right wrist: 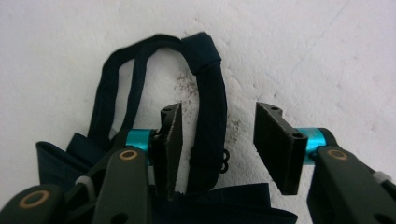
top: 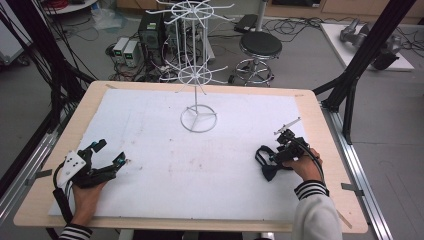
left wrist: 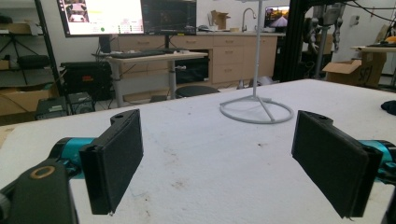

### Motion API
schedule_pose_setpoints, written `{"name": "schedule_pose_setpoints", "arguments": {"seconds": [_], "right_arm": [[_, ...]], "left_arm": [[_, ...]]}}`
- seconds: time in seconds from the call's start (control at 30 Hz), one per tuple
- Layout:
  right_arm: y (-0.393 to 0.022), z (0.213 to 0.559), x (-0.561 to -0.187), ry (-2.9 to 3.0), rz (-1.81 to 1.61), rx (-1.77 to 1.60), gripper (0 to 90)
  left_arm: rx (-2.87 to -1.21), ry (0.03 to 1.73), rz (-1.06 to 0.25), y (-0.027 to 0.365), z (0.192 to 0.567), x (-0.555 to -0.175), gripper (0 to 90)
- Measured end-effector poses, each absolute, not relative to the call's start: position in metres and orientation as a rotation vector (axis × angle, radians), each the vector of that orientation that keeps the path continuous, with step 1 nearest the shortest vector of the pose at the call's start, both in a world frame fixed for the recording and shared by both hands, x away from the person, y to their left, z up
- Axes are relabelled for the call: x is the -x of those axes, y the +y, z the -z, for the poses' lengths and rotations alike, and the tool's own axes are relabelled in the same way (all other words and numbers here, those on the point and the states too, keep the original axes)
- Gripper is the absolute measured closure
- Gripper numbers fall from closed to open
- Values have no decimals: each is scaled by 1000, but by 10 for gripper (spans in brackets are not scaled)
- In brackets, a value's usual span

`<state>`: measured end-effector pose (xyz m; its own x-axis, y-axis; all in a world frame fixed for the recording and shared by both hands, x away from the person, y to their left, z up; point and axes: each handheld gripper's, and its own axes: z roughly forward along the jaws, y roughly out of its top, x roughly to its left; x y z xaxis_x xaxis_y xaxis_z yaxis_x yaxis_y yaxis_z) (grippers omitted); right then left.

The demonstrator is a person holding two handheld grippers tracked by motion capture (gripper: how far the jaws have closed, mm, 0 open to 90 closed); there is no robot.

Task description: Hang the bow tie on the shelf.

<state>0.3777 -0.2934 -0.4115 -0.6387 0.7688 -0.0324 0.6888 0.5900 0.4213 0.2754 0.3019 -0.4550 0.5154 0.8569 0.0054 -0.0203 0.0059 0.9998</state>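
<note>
Black foam-padded jaws of the right gripper [right wrist: 217,147] stand apart, straddling the strap of a navy fabric bow tie [right wrist: 205,107] near the bench's right edge. Left gripper [top: 107,152] rests released near the left edge. White wire stand [top: 196,75] occupies the far centre of the white-covered bench [top: 200,175].

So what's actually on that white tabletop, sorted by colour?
White: 1, the wire display stand
Dark navy: 1, the bow tie with its strap loop
Black handheld grippers: 2, left gripper and right gripper, both with jaws open
Total: 4
</note>
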Motion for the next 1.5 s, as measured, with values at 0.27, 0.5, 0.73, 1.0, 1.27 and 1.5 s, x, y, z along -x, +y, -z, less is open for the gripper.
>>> {"name": "schedule_pose_setpoints", "arguments": {"seconds": [0.27, 0.5, 0.73, 1.0, 1.27, 1.5], "right_arm": [[-293, 414, -379, 2617, -524, -1239, 582], [-293, 415, -380, 2648, -521, -1237, 642], [-288, 413, -381, 2672, -477, -1219, 715], [-284, 407, -380, 2654, -504, -1222, 841], [-282, 407, -380, 2686, -527, -1217, 874], [-281, 406, -379, 2679, -516, -1204, 874]], "left_arm": [[-1404, 787, -815, 302, 455, -275, 169], [-1403, 788, -814, 302, 455, -275, 170], [-1401, 789, -813, 302, 455, -275, 172], [-1401, 788, -814, 302, 455, -275, 172], [-1401, 788, -815, 302, 455, -275, 172], [-1401, 788, -814, 302, 455, -275, 172]]}}
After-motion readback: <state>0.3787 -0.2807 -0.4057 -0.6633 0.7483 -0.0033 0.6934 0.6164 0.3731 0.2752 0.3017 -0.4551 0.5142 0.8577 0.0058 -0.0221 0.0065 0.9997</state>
